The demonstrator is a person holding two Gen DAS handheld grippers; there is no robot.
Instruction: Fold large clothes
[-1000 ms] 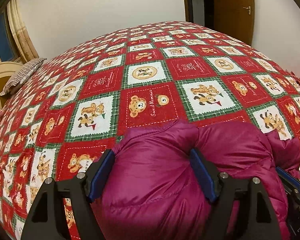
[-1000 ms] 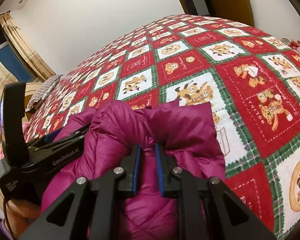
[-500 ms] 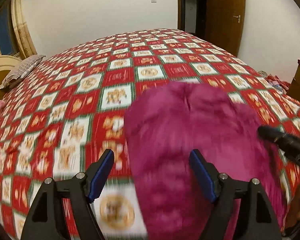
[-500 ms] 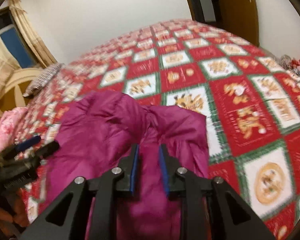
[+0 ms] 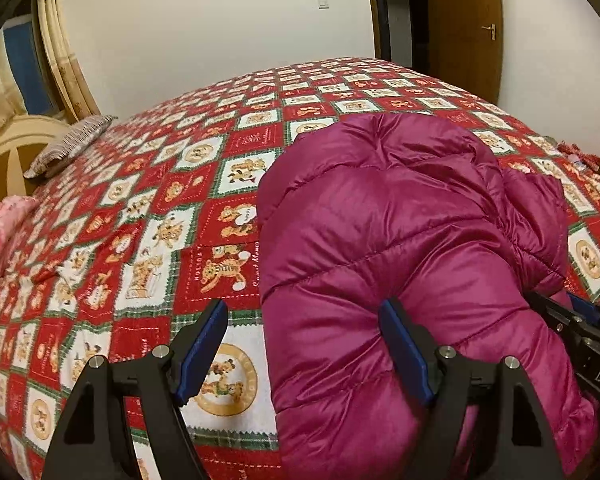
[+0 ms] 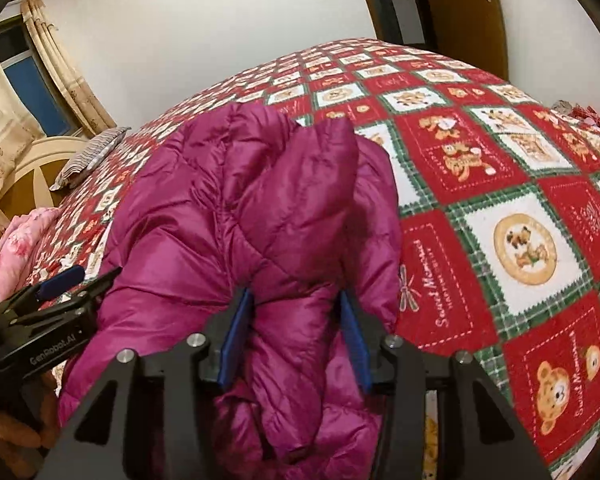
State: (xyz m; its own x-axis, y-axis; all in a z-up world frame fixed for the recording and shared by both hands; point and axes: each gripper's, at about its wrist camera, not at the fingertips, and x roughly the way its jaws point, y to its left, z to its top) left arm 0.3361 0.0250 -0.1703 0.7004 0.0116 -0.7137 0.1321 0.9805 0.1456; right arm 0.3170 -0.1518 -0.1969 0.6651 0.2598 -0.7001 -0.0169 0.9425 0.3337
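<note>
A: Where was the jacket?

B: It lay in a folded, puffy heap on the quilt of the bed, near its front edge. In the right wrist view the jacket filled the middle, with the patchwork squares bare to its right.

A: And the left gripper?

B: Its jaws stood wide apart. The left finger hung over bare quilt; the right finger pressed into the side of the jacket. Only the jacket's edge came between them, and nothing was clamped.

A: The right gripper?

B: Its jaws were opening, with a fold of jacket bulging between the blue pads. The cloth still touched the left pad; whether the right pad still pressed on it I could not tell.

A: Could each camera see the other tool?

B: Yes. The right gripper showed at the right edge of the left view, beside the jacket. The left gripper showed at the left of the right view, with fingers of a hand below it.

A: Anything else around?

B: A striped pillow at the bed's far left, pink bedding below it, and a wooden door behind.
</note>
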